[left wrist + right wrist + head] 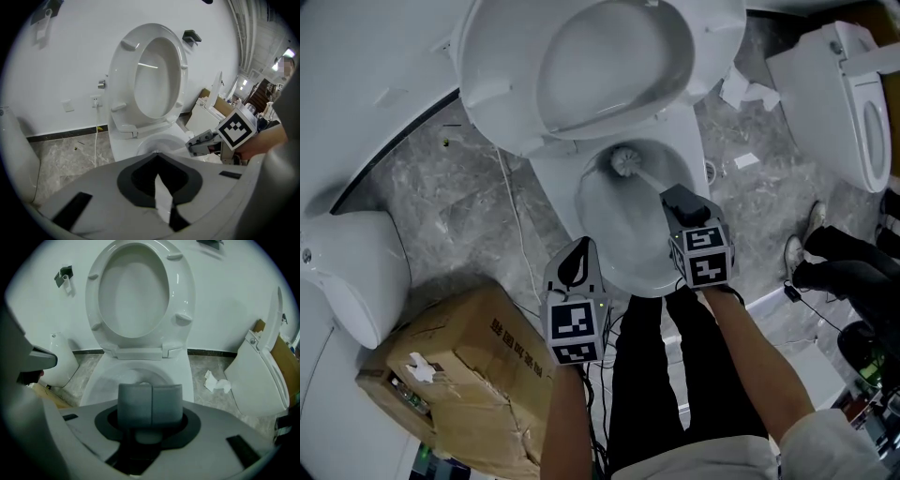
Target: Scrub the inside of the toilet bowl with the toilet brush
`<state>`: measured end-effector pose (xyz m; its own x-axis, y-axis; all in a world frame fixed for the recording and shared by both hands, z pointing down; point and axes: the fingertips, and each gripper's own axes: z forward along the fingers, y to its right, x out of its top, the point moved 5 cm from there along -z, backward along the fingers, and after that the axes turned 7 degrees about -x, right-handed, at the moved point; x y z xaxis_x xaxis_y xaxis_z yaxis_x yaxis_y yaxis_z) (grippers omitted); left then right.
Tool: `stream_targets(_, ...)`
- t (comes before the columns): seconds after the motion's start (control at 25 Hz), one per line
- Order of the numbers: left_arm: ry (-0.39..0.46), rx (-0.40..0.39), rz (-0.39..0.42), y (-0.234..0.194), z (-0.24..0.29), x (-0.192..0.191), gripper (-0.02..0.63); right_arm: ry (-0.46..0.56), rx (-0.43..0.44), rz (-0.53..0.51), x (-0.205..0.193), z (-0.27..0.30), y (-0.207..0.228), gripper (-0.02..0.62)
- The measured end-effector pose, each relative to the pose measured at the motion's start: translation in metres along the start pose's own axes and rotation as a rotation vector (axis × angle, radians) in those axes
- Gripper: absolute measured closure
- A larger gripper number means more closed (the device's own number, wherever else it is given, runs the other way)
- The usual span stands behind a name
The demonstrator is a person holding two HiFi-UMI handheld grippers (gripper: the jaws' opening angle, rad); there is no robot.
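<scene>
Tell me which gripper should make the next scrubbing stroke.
Right: the right gripper grips the white toilet brush, its head inside the white ceramic toilet bowl; left gripper sits empty beside the rim.

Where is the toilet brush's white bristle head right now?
Head view: the white bristle head sits inside the white ceramic toilet bowl, at its far end by the raised seat, up-left of the right gripper holding its handle.

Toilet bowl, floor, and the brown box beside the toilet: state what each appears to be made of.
Toilet bowl: probably glazed ceramic; glossy white with soft highlights.
Floor: polished stone or stone-look tile; grey veining and a faint sheen.
Brown box: cardboard with a matte finish; creased panels, dented edges and taped flaps.
</scene>
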<state>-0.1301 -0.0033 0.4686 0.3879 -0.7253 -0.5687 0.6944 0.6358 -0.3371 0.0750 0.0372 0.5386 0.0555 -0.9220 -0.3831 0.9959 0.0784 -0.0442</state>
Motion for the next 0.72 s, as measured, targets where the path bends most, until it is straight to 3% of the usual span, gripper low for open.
stream_targets(0.72, 0.044, 0.0, 0.013, 0.028, -0.006, 0.009, 0.584, -0.002, -0.027, 0.016, -0.025, -0.021, 0.025, 0.42)
